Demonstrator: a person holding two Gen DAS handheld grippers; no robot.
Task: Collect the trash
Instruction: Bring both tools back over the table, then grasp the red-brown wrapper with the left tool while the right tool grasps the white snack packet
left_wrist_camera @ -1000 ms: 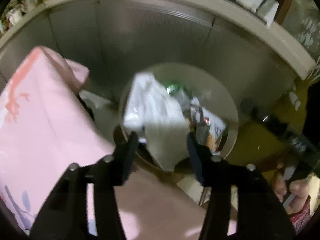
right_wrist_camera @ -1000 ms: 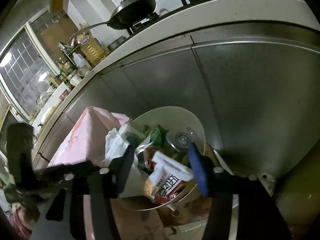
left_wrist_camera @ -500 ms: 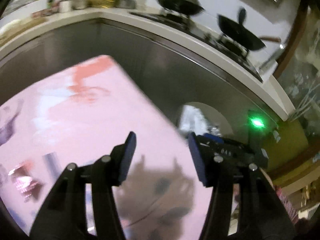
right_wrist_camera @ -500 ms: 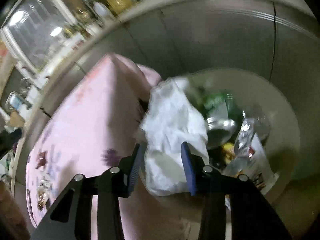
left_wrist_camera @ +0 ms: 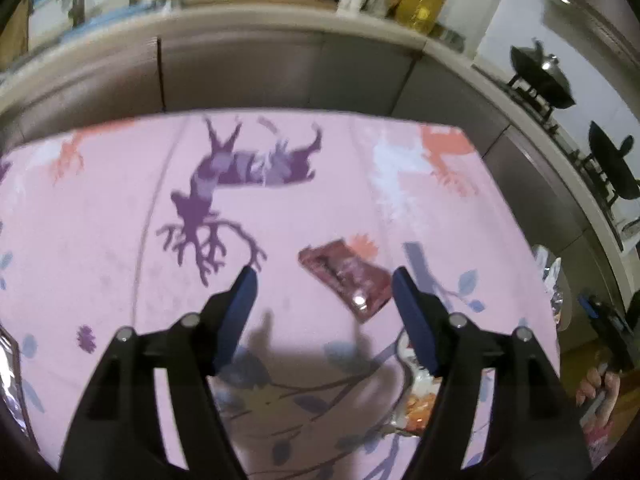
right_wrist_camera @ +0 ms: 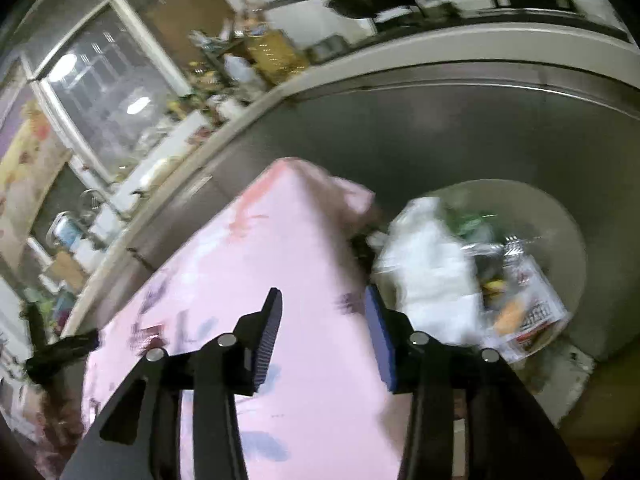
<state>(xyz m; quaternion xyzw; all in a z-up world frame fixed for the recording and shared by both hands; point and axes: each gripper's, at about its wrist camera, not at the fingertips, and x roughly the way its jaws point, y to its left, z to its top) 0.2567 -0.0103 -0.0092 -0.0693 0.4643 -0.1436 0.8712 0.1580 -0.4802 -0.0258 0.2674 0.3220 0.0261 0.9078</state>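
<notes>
Left gripper (left_wrist_camera: 322, 288): fingers spread and opening wider, nothing between the pads, pointing down over the pink tablecloth (left_wrist_camera: 120, 220).
Red wrapper (left_wrist_camera: 346, 280): flat on the cloth, just ahead of the left fingertips, nearer the right-hand finger, not touched.
Crumpled wrapper (left_wrist_camera: 416, 400): on the cloth, partly hidden under the right-hand finger of the left gripper.
Right gripper (right_wrist_camera: 322, 312): fingers parted and opening, empty, over the cloth's edge.
Trash bin (right_wrist_camera: 568, 240): ahead and right of the right fingers, holding a white bag (right_wrist_camera: 432, 272) and blurred packets.
Person's hand (left_wrist_camera: 600, 384): at the left view's lower right edge.
</notes>
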